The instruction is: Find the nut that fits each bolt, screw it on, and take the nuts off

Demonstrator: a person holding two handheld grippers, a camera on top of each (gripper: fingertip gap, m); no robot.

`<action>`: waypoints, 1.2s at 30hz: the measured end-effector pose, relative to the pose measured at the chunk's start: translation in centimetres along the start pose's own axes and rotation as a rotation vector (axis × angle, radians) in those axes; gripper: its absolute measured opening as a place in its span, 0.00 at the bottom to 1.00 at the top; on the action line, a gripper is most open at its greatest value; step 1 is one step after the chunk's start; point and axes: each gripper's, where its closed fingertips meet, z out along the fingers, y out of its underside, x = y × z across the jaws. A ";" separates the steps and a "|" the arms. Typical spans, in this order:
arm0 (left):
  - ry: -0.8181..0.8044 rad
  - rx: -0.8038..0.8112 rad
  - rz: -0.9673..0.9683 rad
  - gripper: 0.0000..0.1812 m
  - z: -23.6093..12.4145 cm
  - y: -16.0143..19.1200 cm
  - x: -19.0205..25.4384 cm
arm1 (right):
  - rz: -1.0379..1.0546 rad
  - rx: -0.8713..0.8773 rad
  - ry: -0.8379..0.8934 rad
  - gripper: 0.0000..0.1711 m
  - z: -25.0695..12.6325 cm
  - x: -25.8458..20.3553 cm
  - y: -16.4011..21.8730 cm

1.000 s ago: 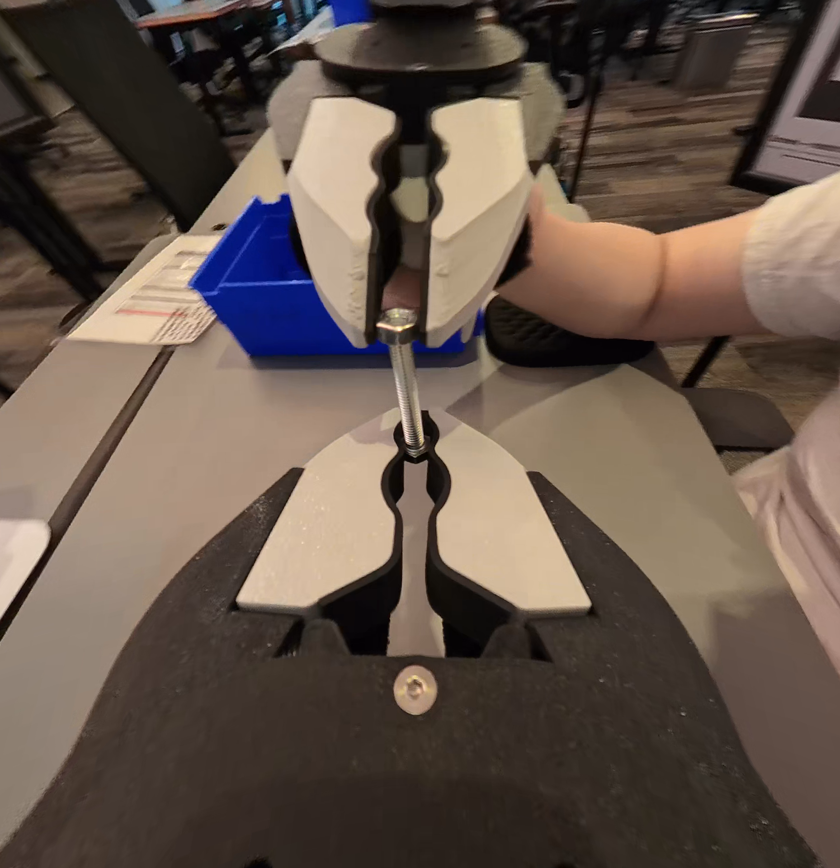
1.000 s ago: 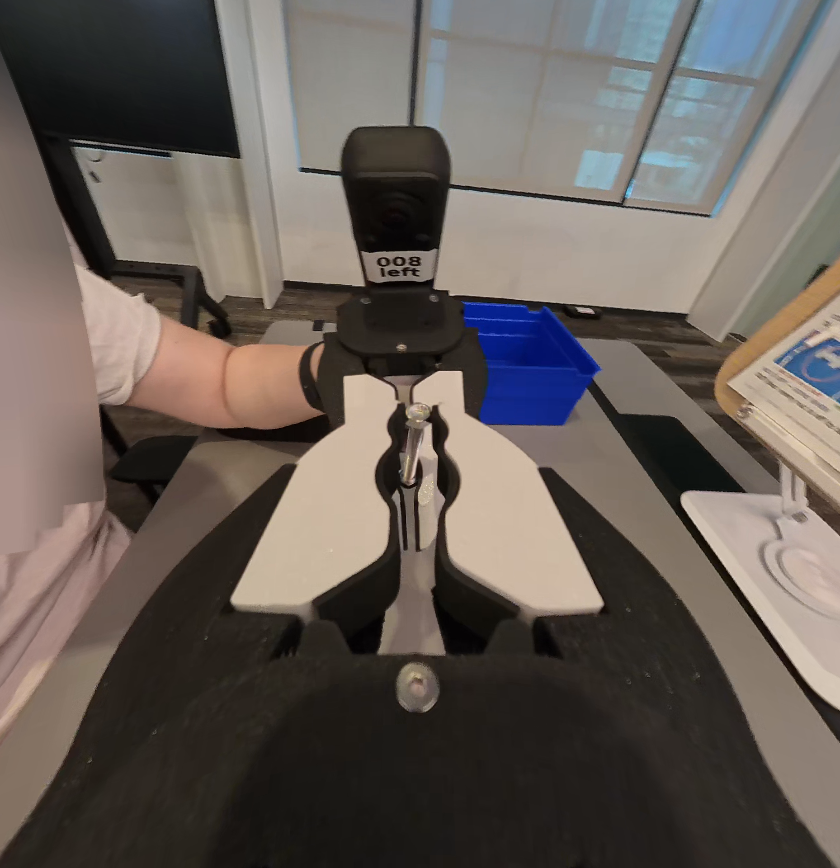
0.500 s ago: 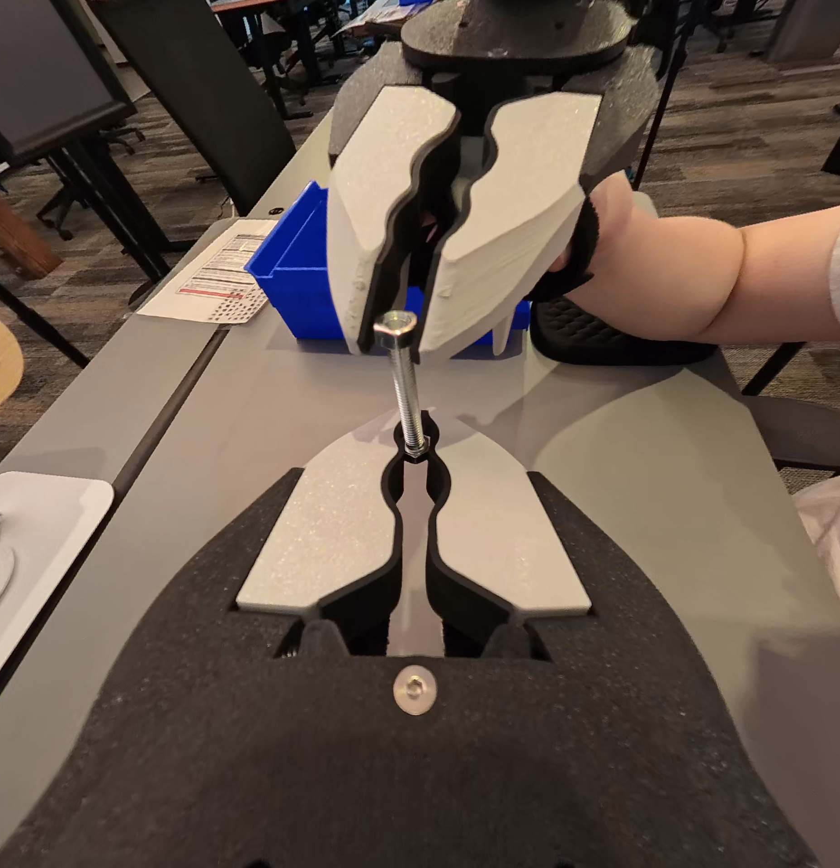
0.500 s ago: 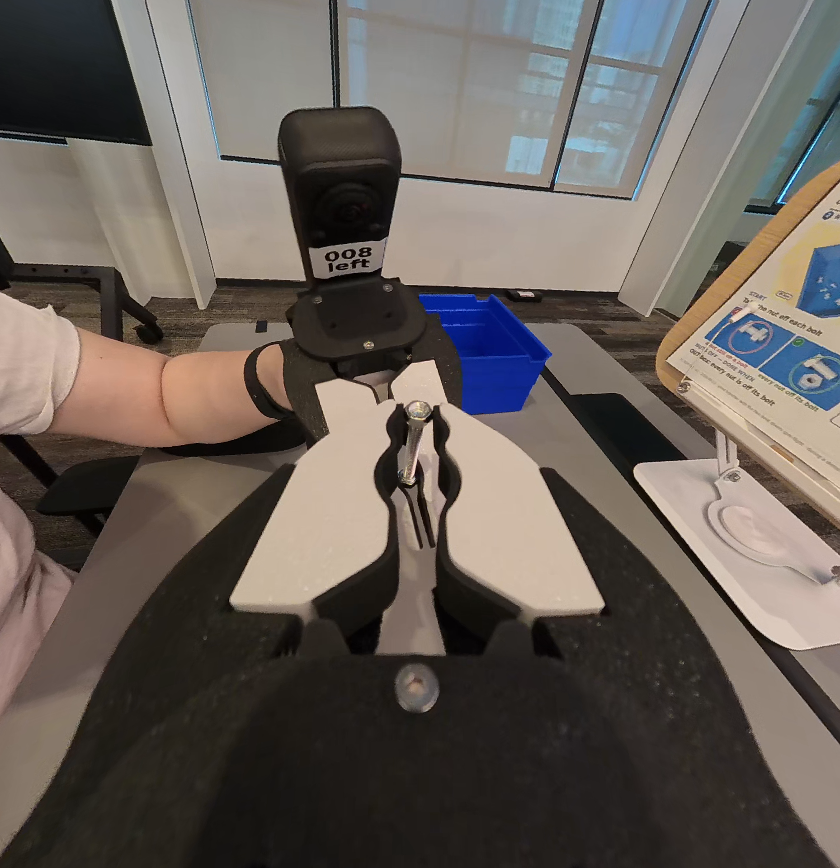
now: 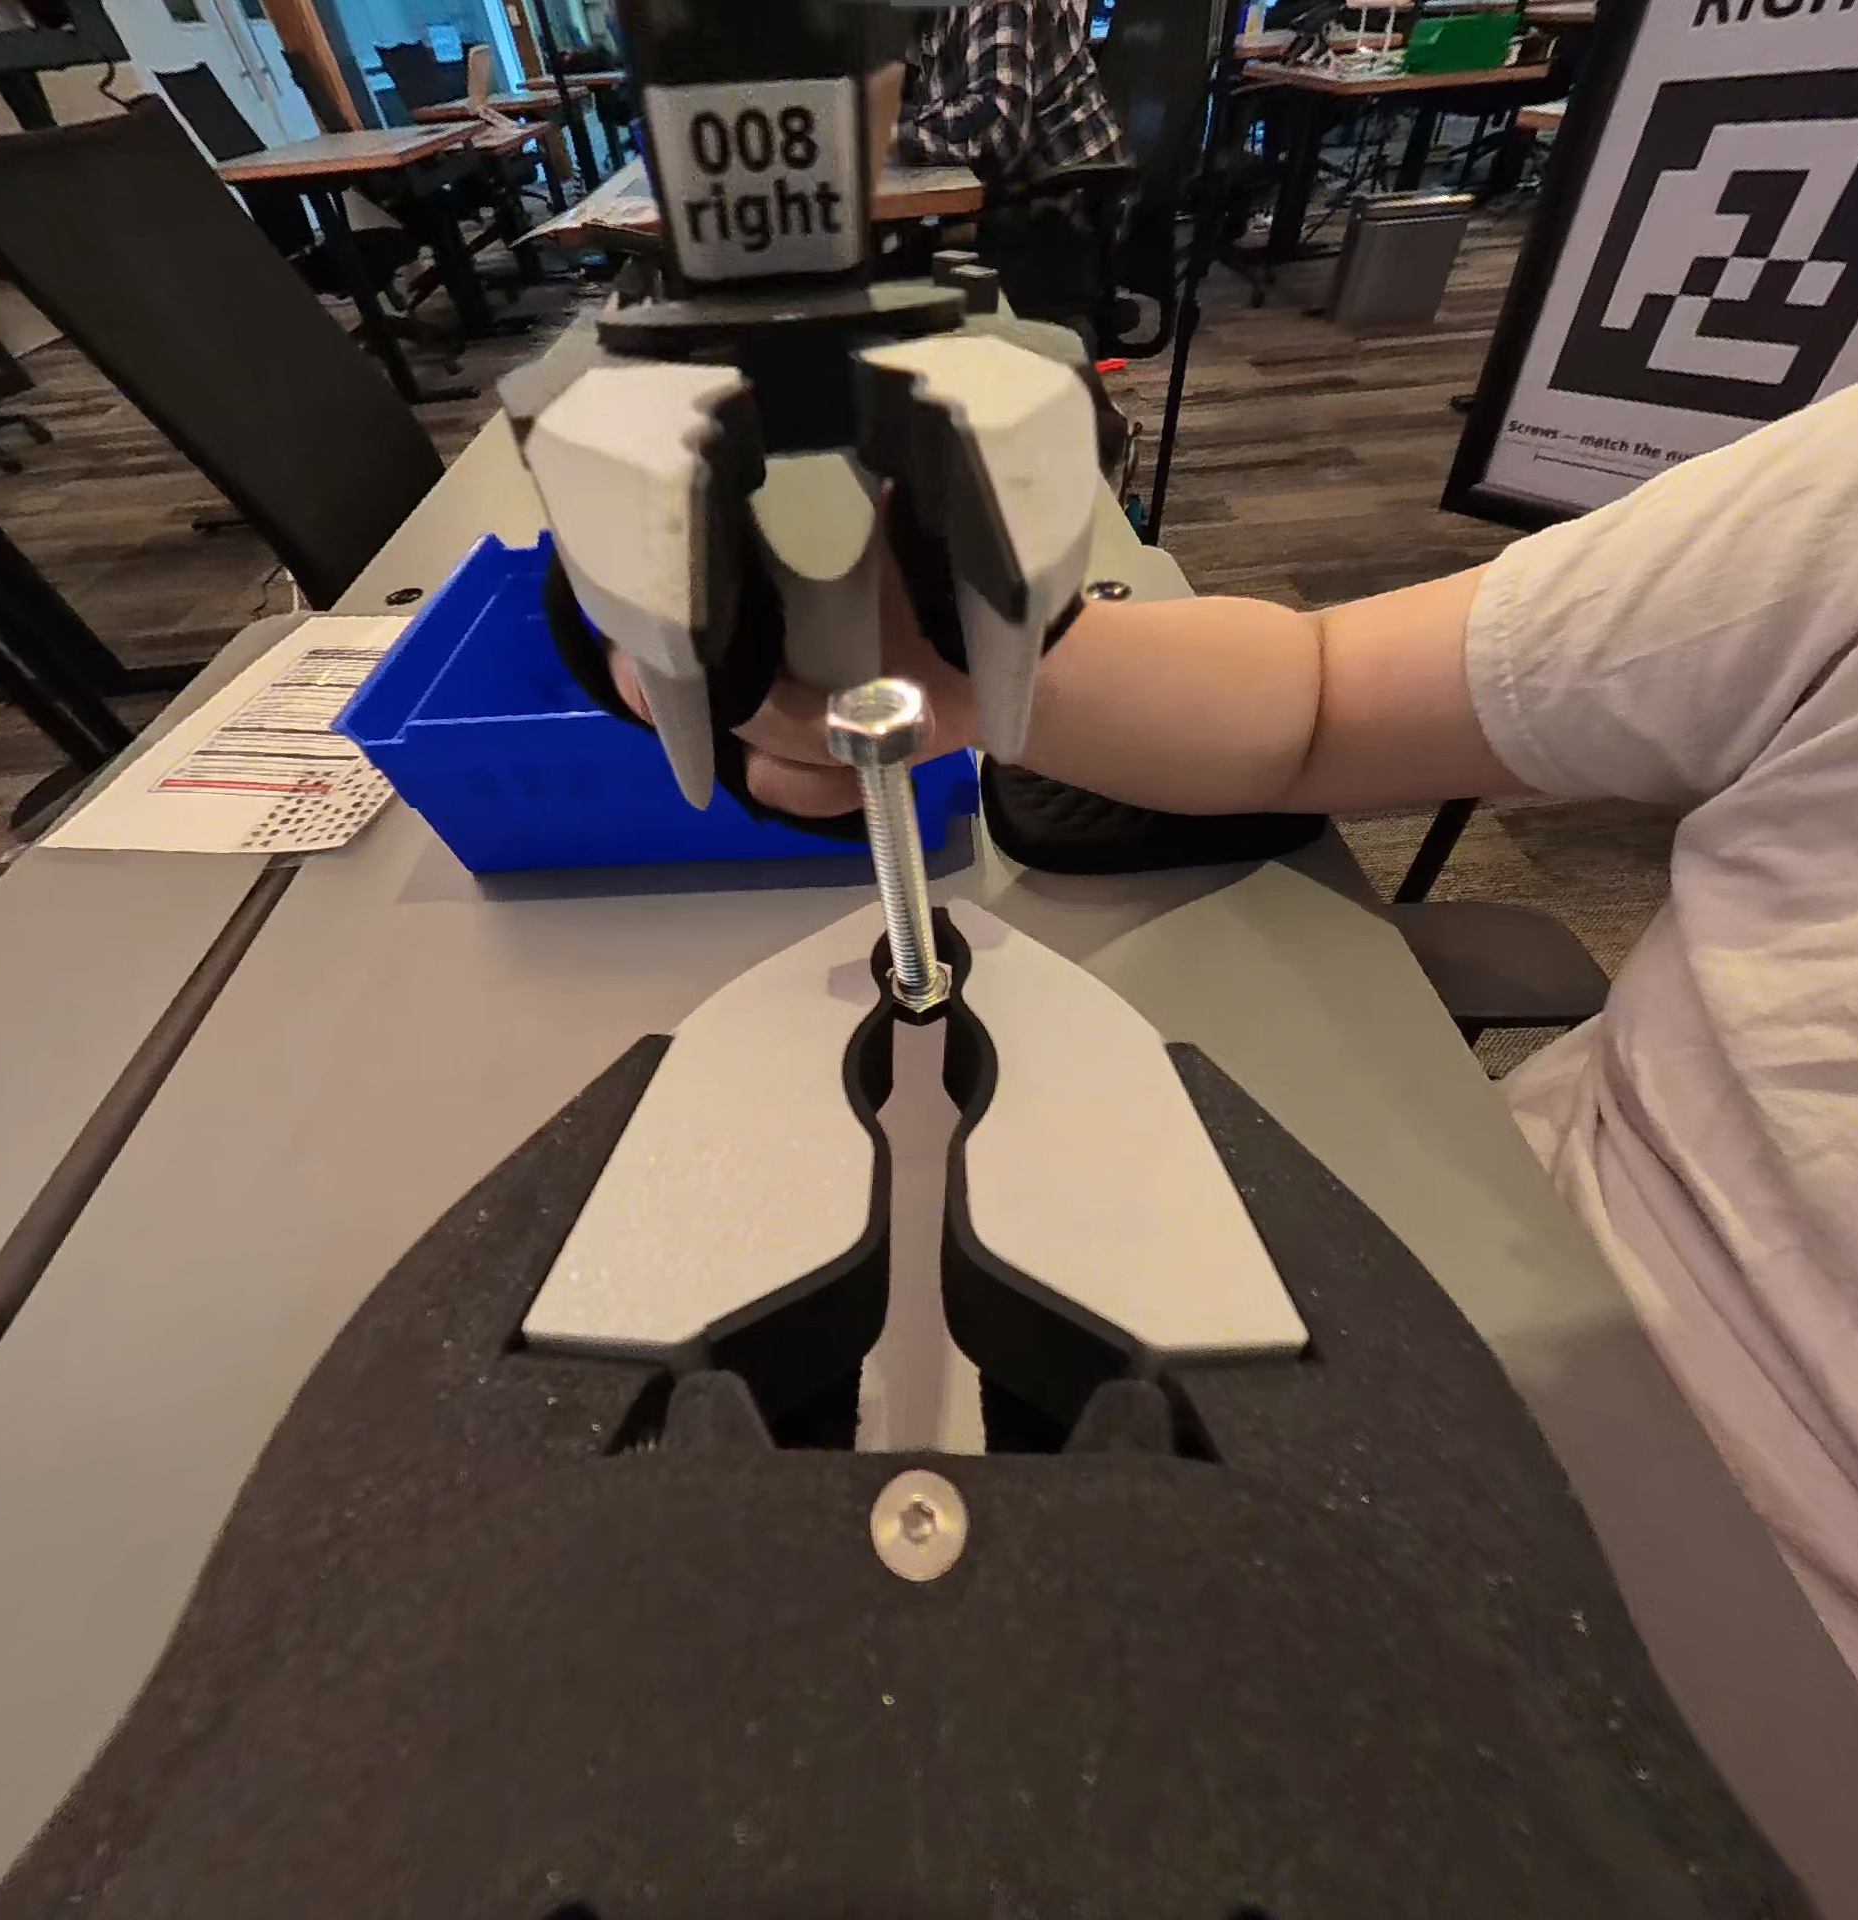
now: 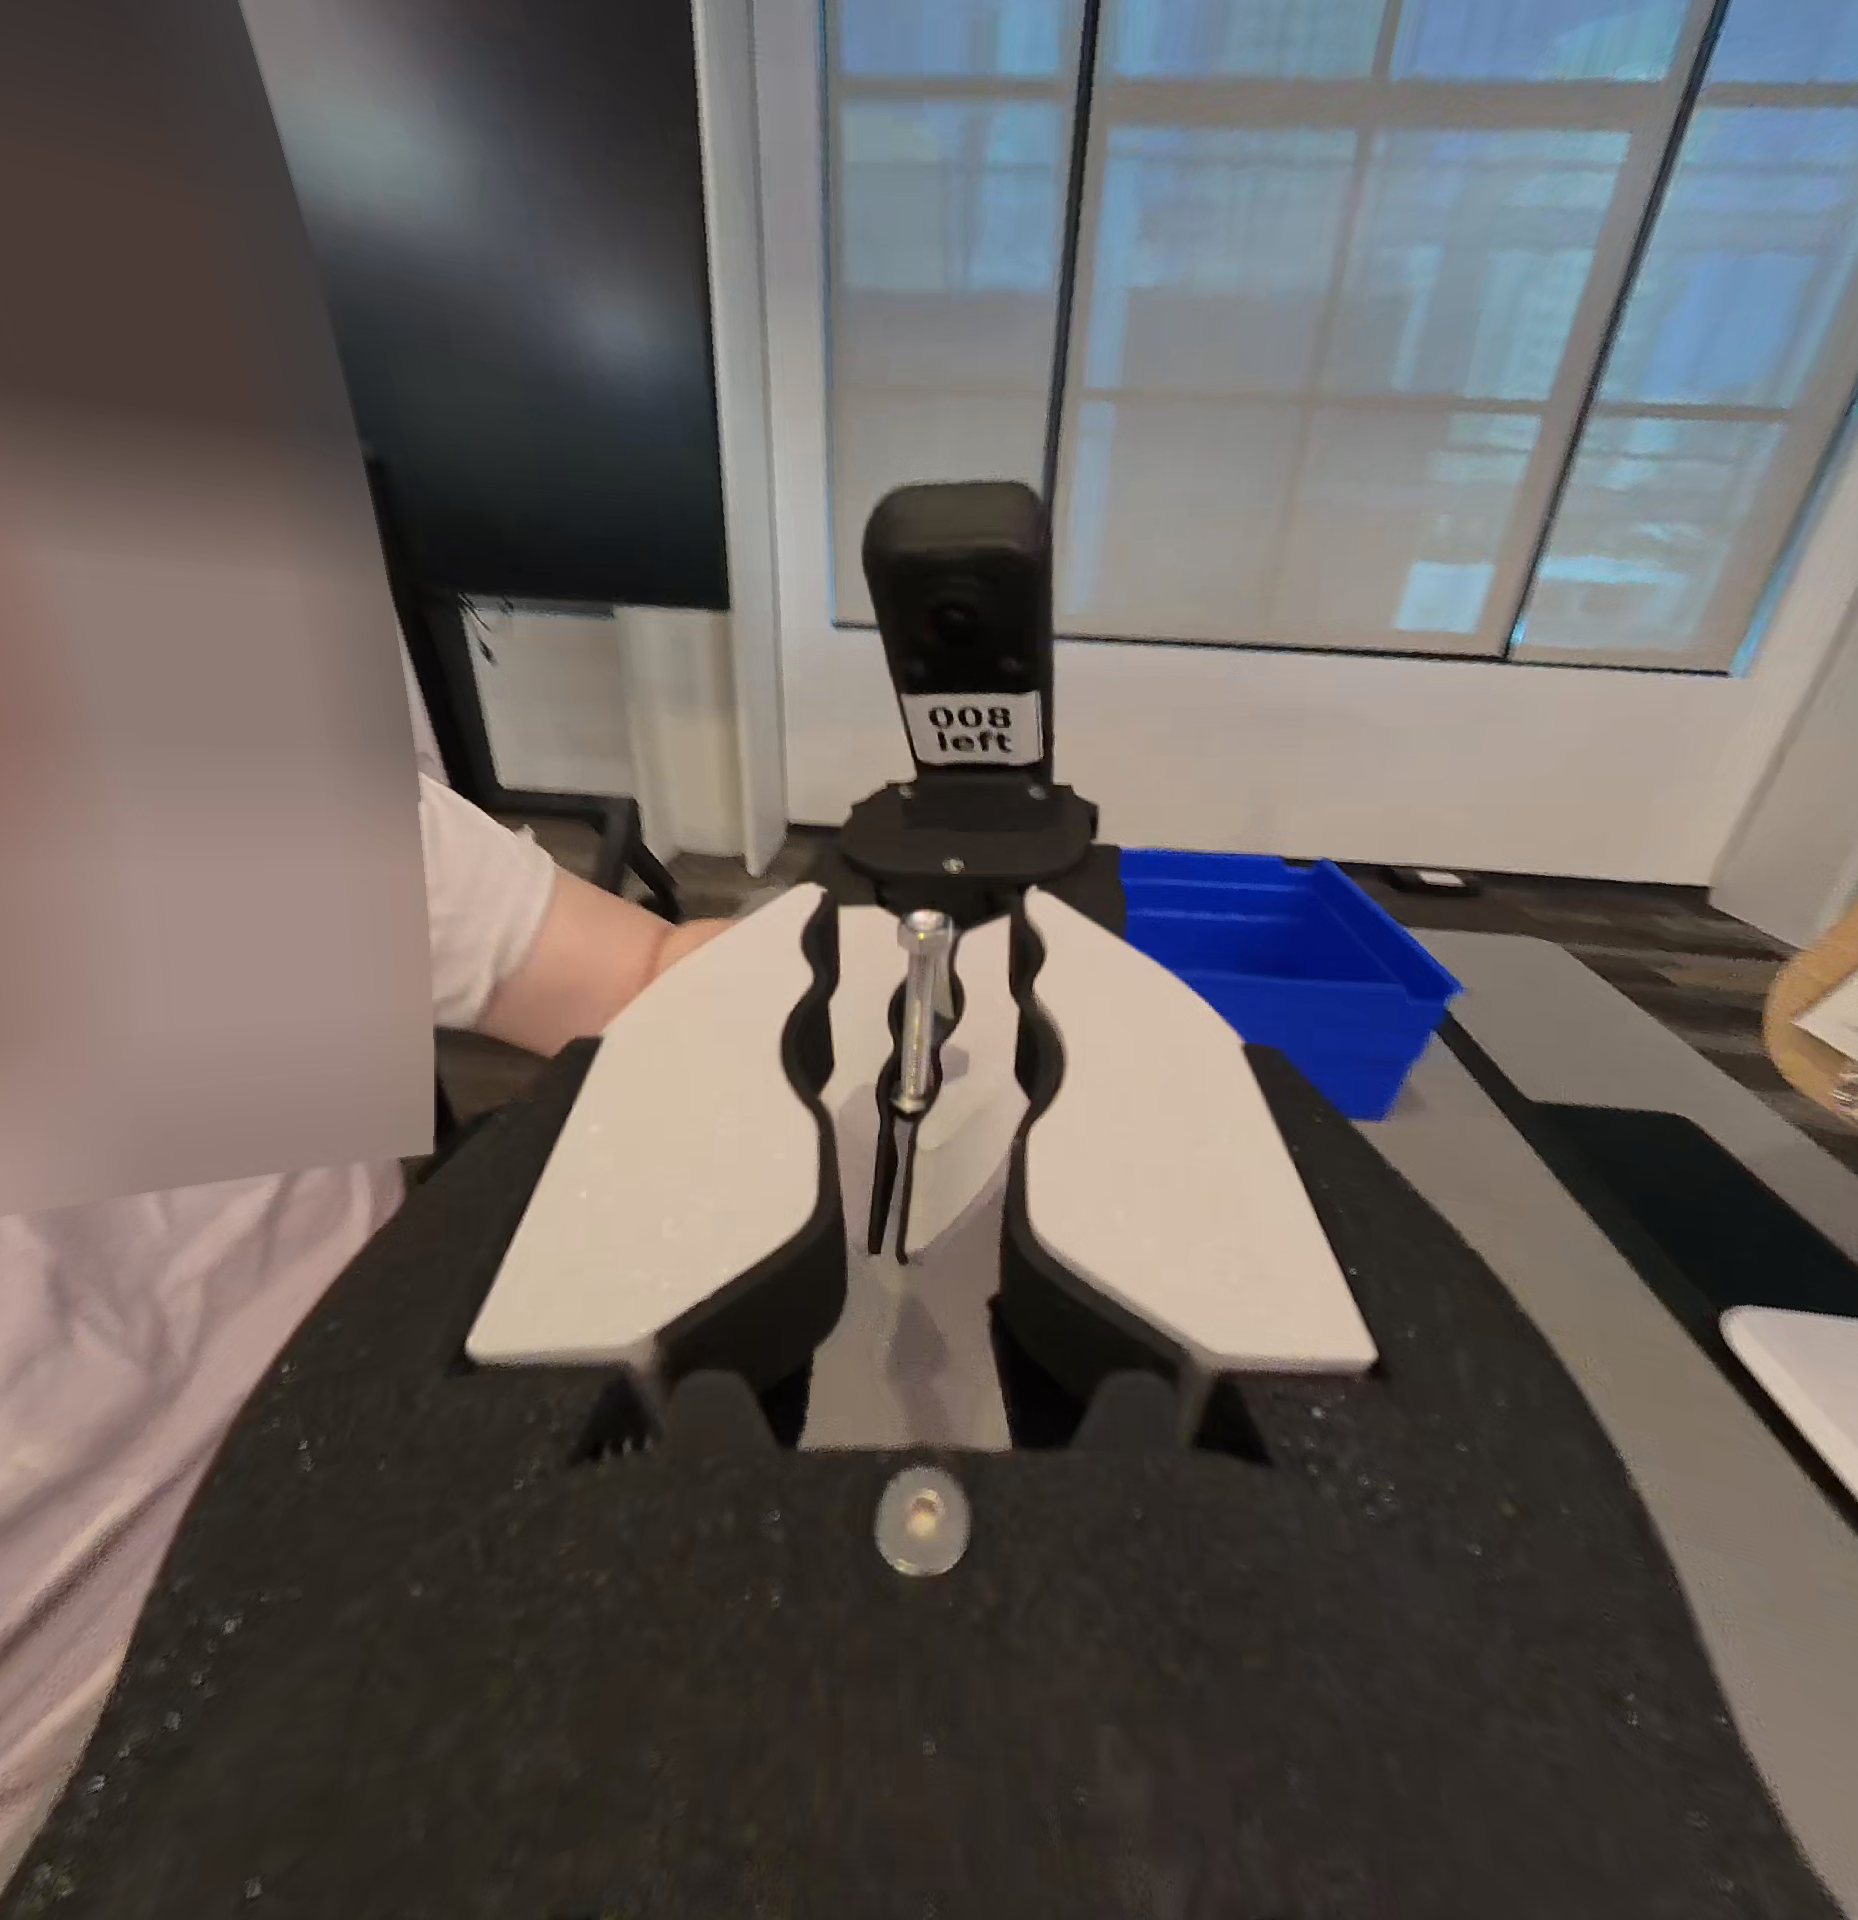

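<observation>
A silver bolt (image 5: 897, 831) stands upright over the grey table (image 5: 281, 1039), hex head on top. My left gripper (image 5: 917, 971) is shut on the nut (image 5: 917, 987) threaded on the bolt's lower end and holds it in the fingertip notch. My right gripper (image 5: 850, 769) faces it from the far side. It is open, one finger on each side of the bolt head, and neither finger touches the head. In the right wrist view the bolt (image 6: 920, 1018) stands free between my right gripper's (image 6: 917, 904) wide-apart fingers.
A blue bin (image 5: 551, 790) stands on the table behind the bolt and shows at the right in the right wrist view (image 6: 1299, 987). A printed sheet (image 5: 250, 748) lies left of it. A white stand base (image 6: 1818, 1403) is at the right edge. The person's arm (image 5: 1216, 707) reaches in. My right fingertips sit around 7 cm from my left ones.
My right gripper was shut on the bolt head; it has opened and let go, and its fingers now stand wide apart. My left gripper keeps its hold on the nut.
</observation>
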 end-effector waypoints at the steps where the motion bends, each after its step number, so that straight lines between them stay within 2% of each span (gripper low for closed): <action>1: 0.001 -0.004 0.008 0.02 0.1 0.0 0.1 | 0.019 0.021 -0.012 0.17 -0.1 0.0 -0.2; 5: 0.018 0.005 0.006 0.02 0.2 -0.1 0.4 | 0.020 0.020 -0.009 0.13 -0.2 0.0 -0.3; 15: 0.109 0.018 0.026 0.02 0.6 -0.5 2.4 | 0.026 -0.021 -0.131 0.10 0.5 -2.0 0.4; 22: 0.109 0.006 0.037 0.02 0.8 -0.4 2.6 | 0.028 -0.044 -0.155 0.06 0.6 -2.5 0.7; 25: 0.075 -0.010 0.042 0.02 0.8 -0.2 2.1 | 0.024 -0.063 -0.128 0.06 0.6 -2.2 0.8; 36: -0.125 -0.049 -0.008 0.02 -0.1 0.1 -1.2 | -0.031 -0.100 0.151 0.06 1.0 0.8 0.8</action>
